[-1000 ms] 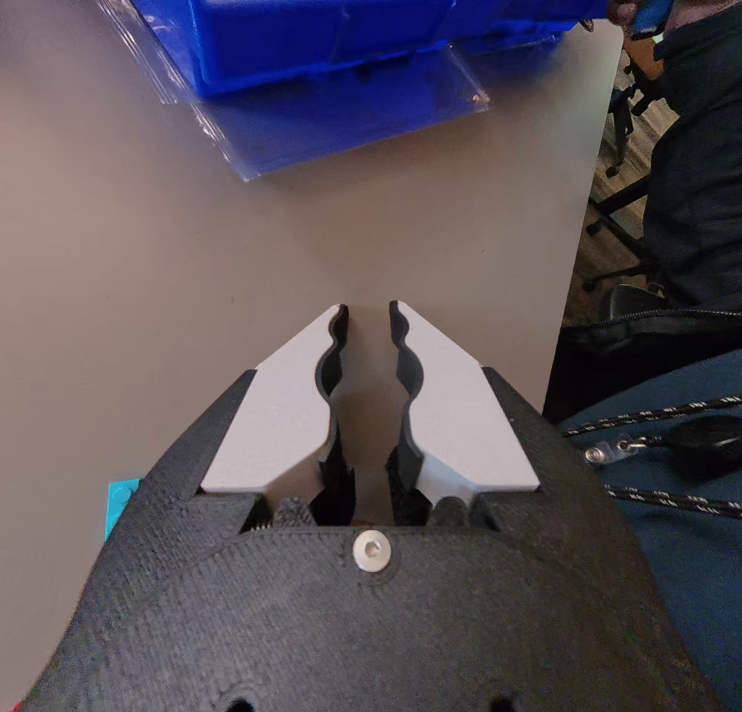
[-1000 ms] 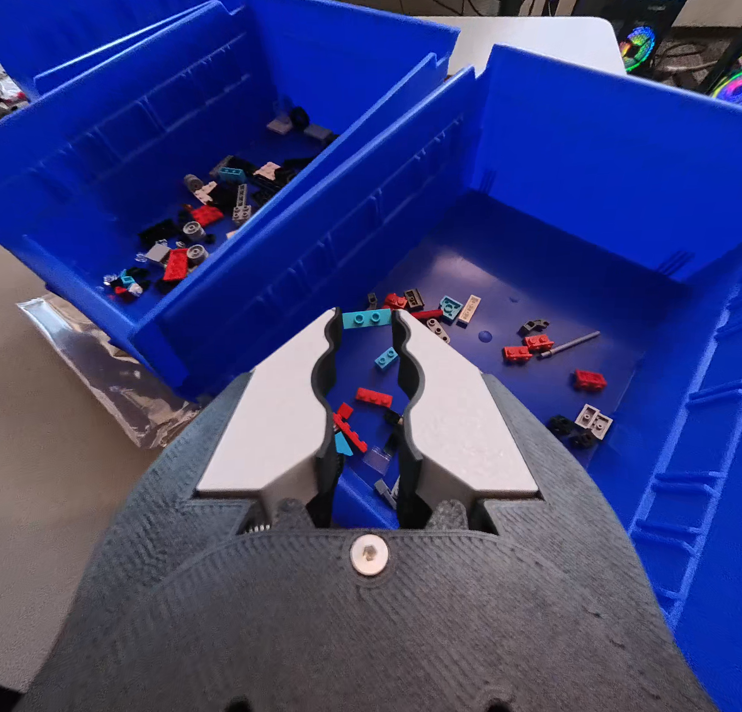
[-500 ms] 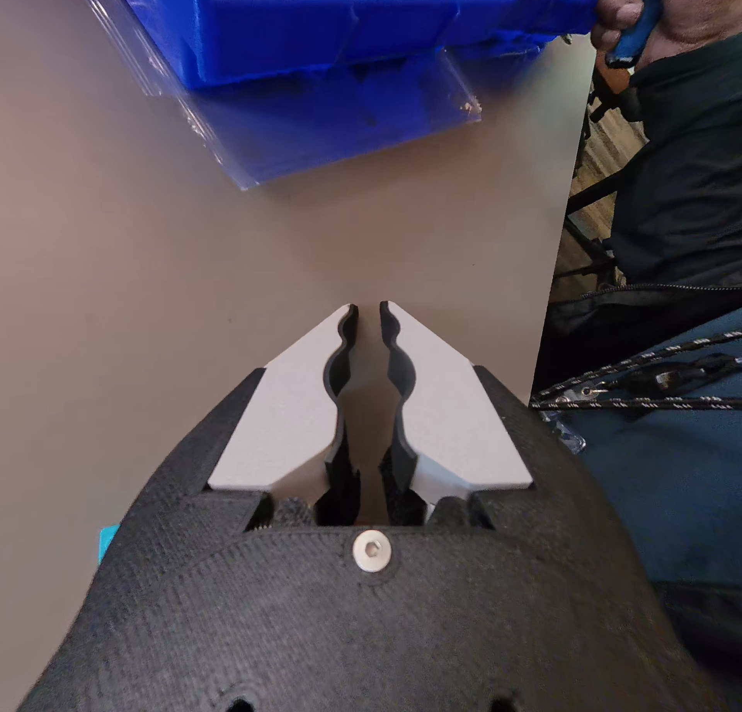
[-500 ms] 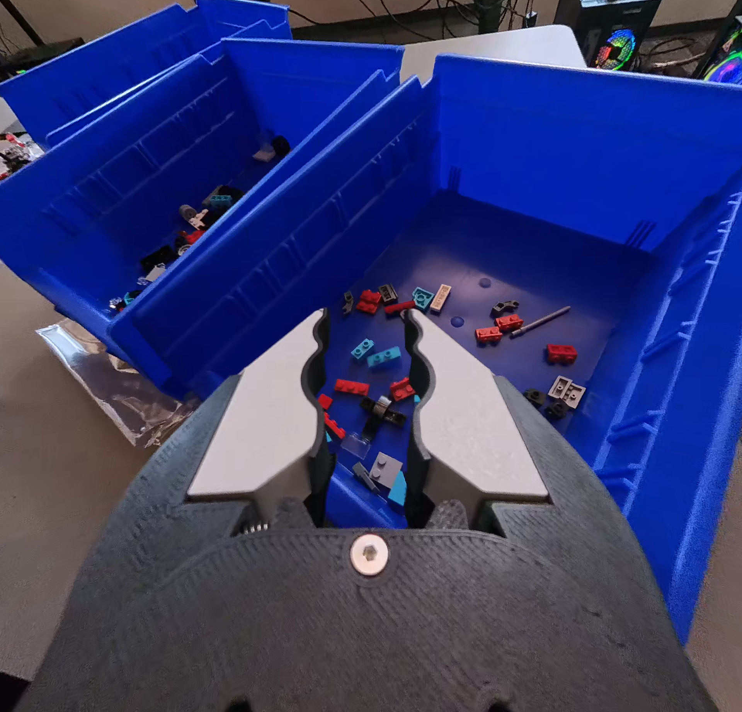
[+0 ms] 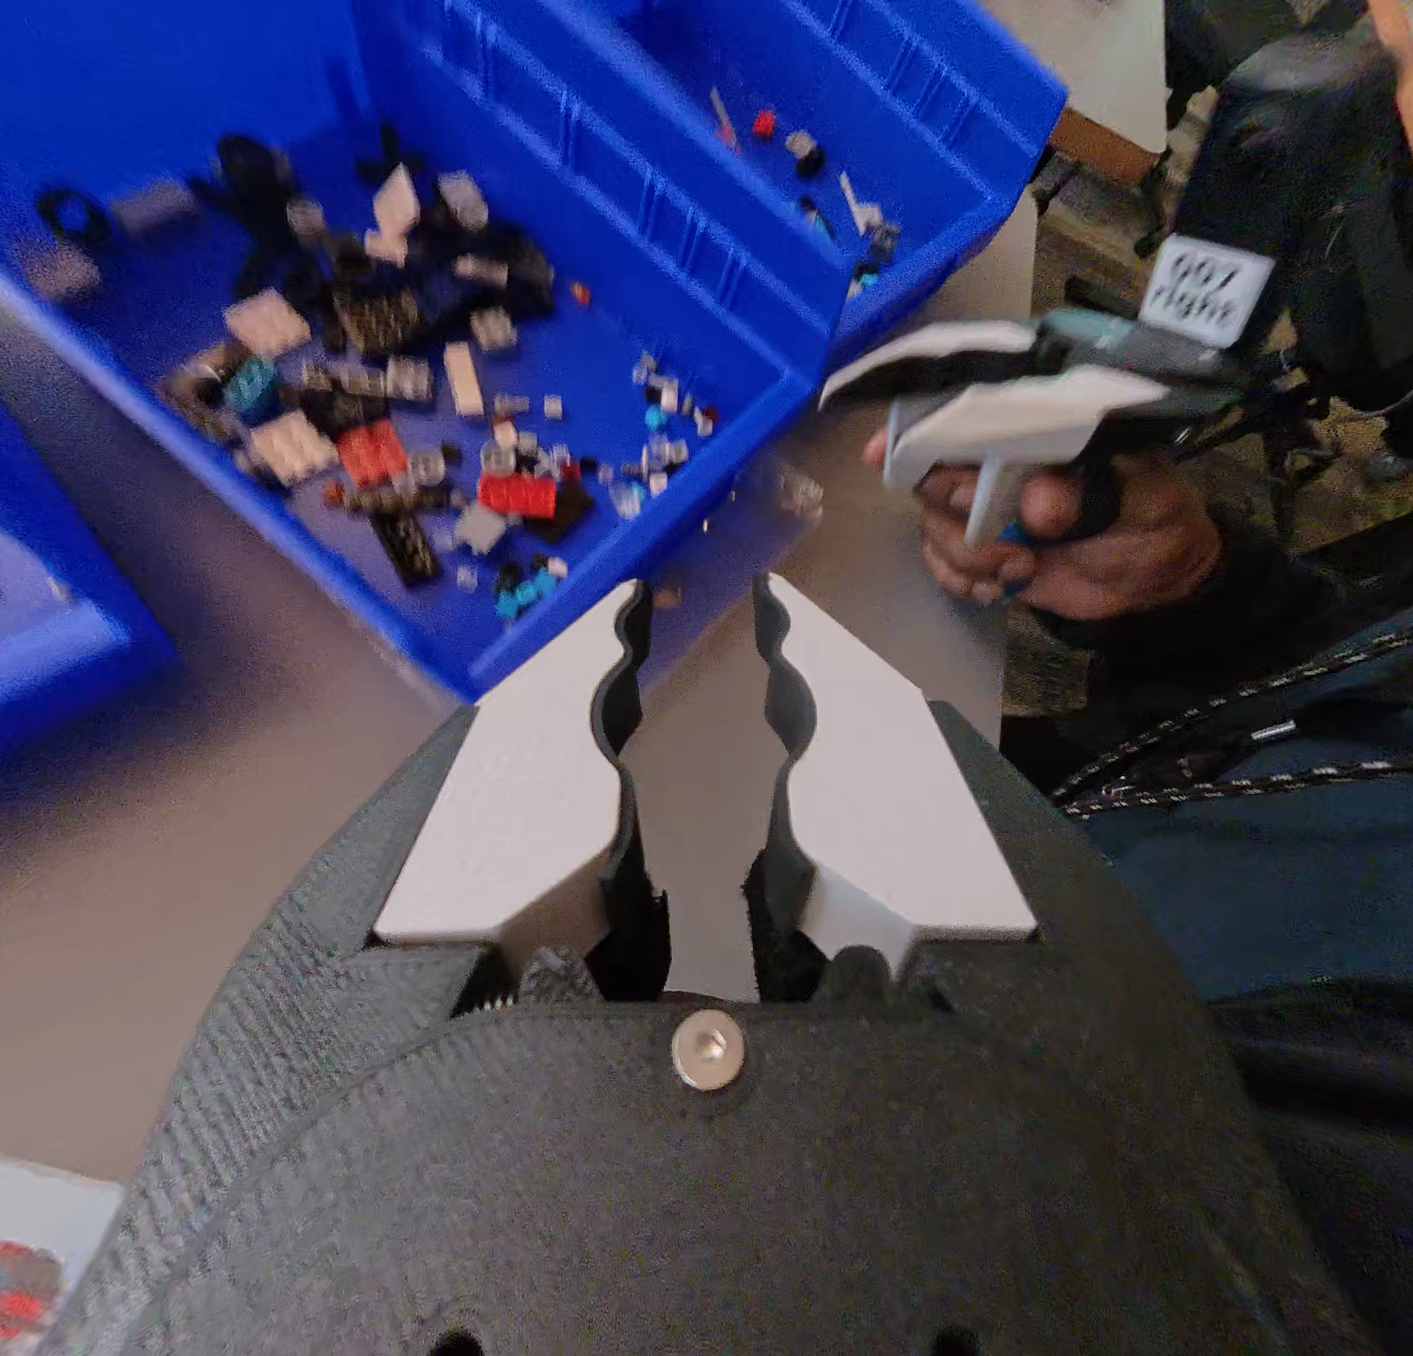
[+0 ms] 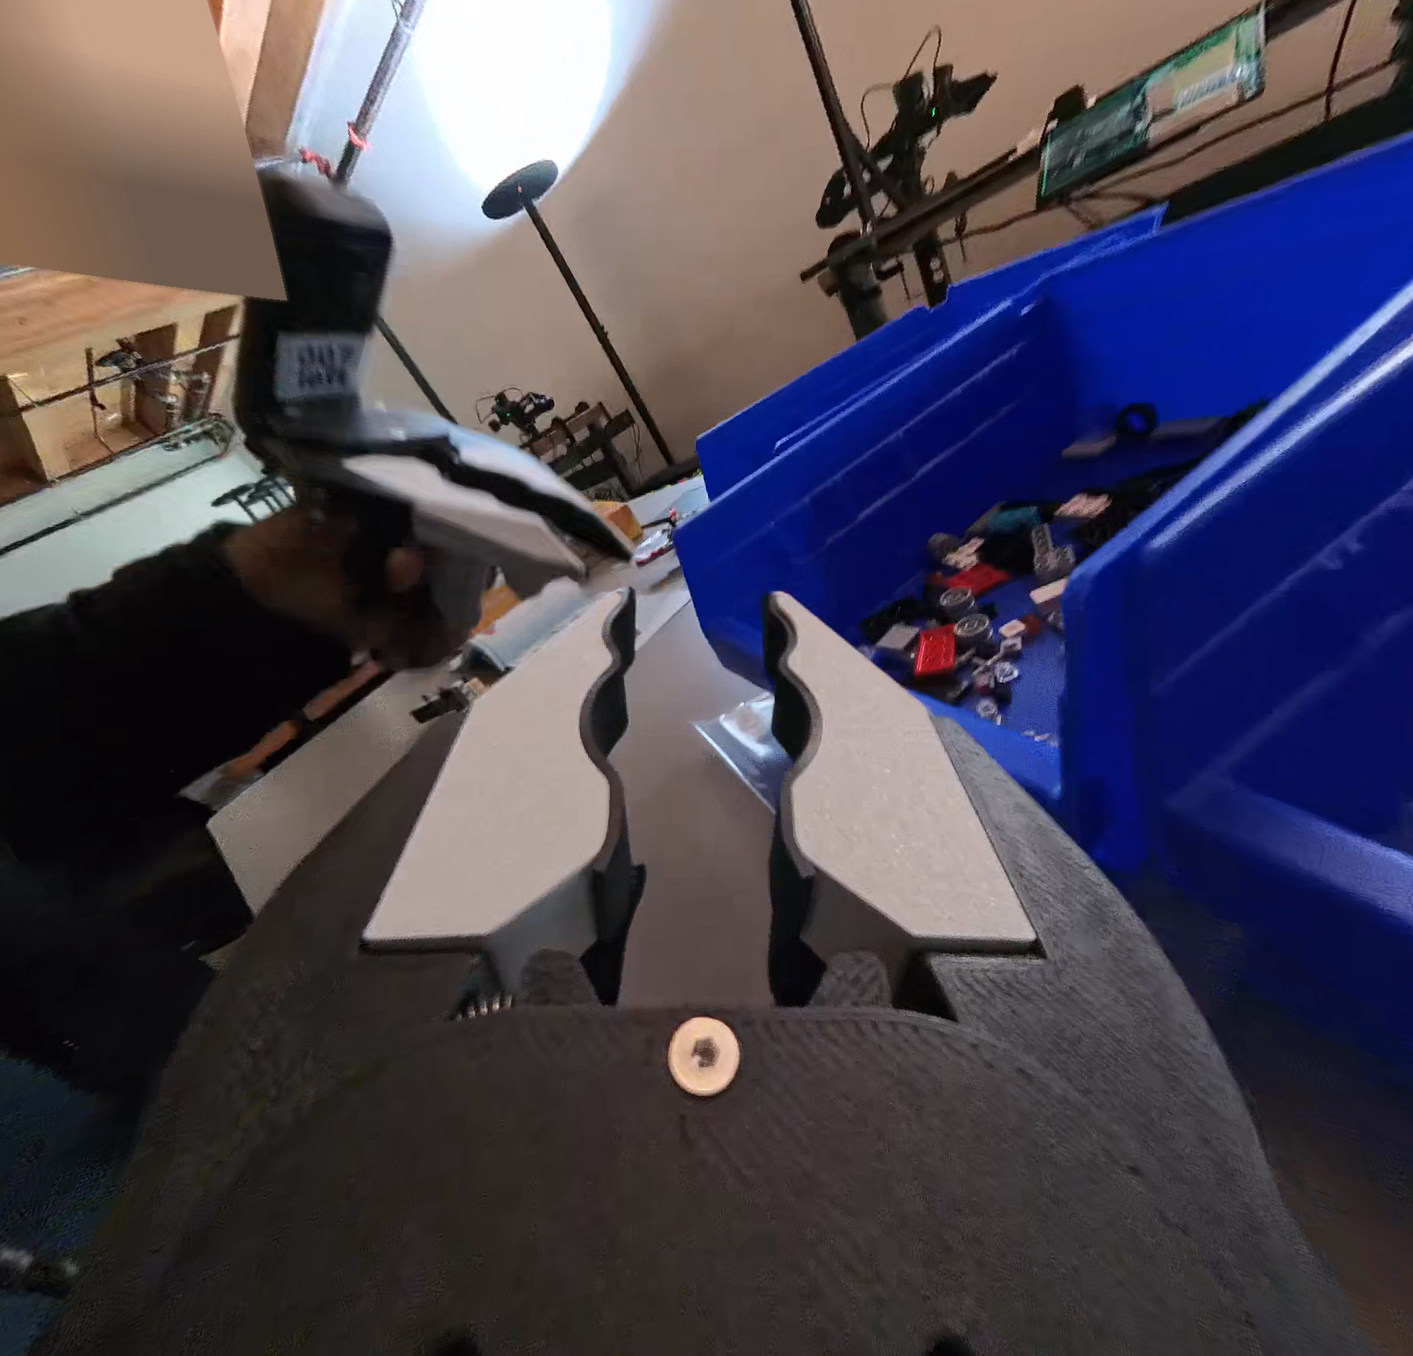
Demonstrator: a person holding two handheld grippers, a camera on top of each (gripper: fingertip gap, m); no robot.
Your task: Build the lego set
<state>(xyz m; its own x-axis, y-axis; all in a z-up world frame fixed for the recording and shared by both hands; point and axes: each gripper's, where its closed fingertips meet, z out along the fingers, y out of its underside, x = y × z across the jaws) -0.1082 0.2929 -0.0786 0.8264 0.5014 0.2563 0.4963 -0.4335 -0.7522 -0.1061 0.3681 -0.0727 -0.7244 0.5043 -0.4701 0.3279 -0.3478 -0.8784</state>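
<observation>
Left wrist view: left gripper point(image 5: 700, 604) over grey table point(image 5: 191, 899), fingers parted, nothing between. Lego pieces point(image 5: 397, 432) heaped in blue bin point(image 5: 688, 547) just ahead. Right gripper point(image 6: 700, 616) also spread and empty, bin point(image 6: 1101, 708) to its right.

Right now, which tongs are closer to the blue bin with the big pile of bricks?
Left, probably. The left tongs reach that blue bin's front corner; the right tongs sit just off its side, and both are empty.
</observation>
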